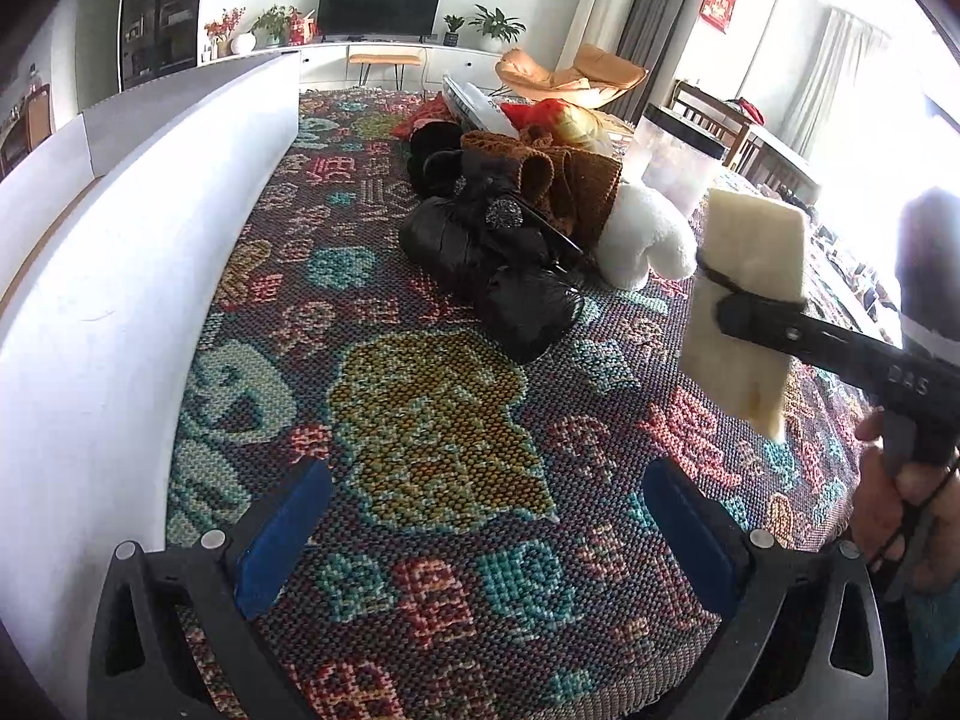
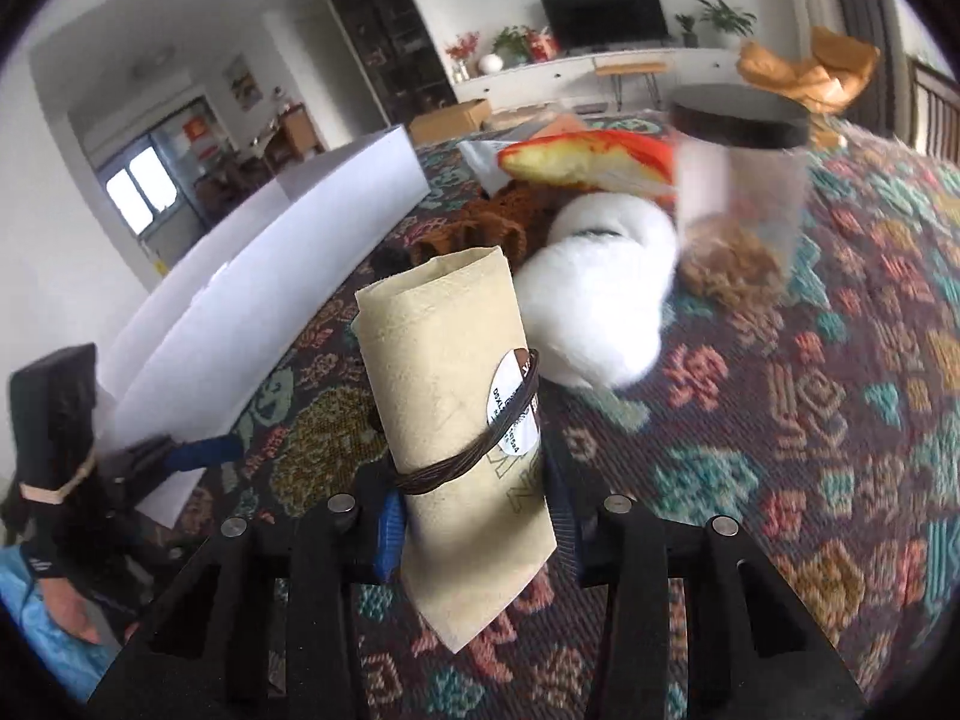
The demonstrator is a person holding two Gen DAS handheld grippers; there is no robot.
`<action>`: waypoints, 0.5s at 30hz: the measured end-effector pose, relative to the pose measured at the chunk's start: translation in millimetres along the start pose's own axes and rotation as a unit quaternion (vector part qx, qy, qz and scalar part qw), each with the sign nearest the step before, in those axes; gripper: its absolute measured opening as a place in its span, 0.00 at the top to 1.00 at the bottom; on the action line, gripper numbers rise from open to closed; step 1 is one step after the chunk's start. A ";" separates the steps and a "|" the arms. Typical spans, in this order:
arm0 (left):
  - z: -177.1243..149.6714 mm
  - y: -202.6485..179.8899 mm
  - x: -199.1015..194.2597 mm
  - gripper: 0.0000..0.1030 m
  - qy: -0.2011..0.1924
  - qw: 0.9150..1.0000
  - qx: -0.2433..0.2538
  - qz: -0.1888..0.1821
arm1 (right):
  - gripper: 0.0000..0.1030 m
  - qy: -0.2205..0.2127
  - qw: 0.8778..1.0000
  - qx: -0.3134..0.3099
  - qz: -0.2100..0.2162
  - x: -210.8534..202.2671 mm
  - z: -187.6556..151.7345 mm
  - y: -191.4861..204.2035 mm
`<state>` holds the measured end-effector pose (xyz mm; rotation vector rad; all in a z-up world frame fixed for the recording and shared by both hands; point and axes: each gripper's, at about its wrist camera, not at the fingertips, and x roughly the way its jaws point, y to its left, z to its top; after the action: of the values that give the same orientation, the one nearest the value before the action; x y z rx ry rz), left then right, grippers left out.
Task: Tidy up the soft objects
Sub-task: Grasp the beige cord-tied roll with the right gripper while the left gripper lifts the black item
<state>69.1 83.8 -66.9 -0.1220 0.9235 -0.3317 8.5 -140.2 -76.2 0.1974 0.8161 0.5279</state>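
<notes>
The right hand-held gripper (image 2: 474, 531) is seen clamped on a beige rolled paper-like bundle bound with a dark brown cord (image 2: 456, 420); the blue pads (image 2: 389, 531) press on the lower part of the roll, below the cord, and the roll is held clear of the multicoloured woven patterned cover (image 2: 810, 420) on which the things lie. No support under that cover can be made out. The left hand-held gripper (image 1: 486, 534) stands with jaws apart and nothing between them, over bare cover. The pile of soft things lies at about 12 to 1 o'clock of the roll in the right wrist view: a white fluffy plush toy (image 2: 600, 300) just beside it, a brown knitted item (image 2: 480, 228) behind. A long white box (image 1: 120, 240) runs along the 9 to 11 o'clock side in the left wrist view. Risks judged: the grip sits low on the roll, so tipping or slipping out is likely if swung quickly; the cord could be dragged off by the pads; the clear jar with a black lid (image 2: 738, 168) at 1 o'clock could be knocked over on a wide swing.
</notes>
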 end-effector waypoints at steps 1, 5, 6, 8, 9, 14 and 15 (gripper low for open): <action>3.7 -2.4 4.4 0.00 0.000 1.000 -0.002 -0.005 | 0.58 -0.013 0.999 0.030 0.005 -9.2 -6.8 -11.4; 35.1 -19.0 30.0 0.00 -0.021 1.000 -0.010 0.006 | 0.58 -0.047 0.992 0.116 -0.012 -30.6 -26.4 -46.9; 43.9 -21.6 40.9 0.00 -0.022 1.000 -0.012 0.019 | 0.58 -0.051 0.990 0.128 -0.008 -33.1 -23.7 -52.4; 61.1 -29.3 65.5 0.00 -0.016 0.998 -0.009 0.054 | 0.58 -0.058 0.990 0.124 -0.021 -36.1 -21.8 -51.3; 66.0 -31.9 76.1 0.00 -0.009 0.997 -0.003 0.076 | 0.58 -0.058 0.991 0.120 -0.025 -36.3 -22.5 -48.7; 65.8 -28.6 70.4 0.54 0.025 0.995 0.024 0.092 | 0.58 -0.062 0.991 0.115 -0.030 -37.7 -25.1 -47.5; 66.8 -31.4 63.3 0.59 0.029 0.994 0.046 0.098 | 0.58 -0.064 0.990 0.121 -0.030 -38.5 -26.0 -50.3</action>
<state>150.5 30.7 -67.3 0.0639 0.9671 -0.1956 -13.7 -204.0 -87.4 0.4244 0.7565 0.3554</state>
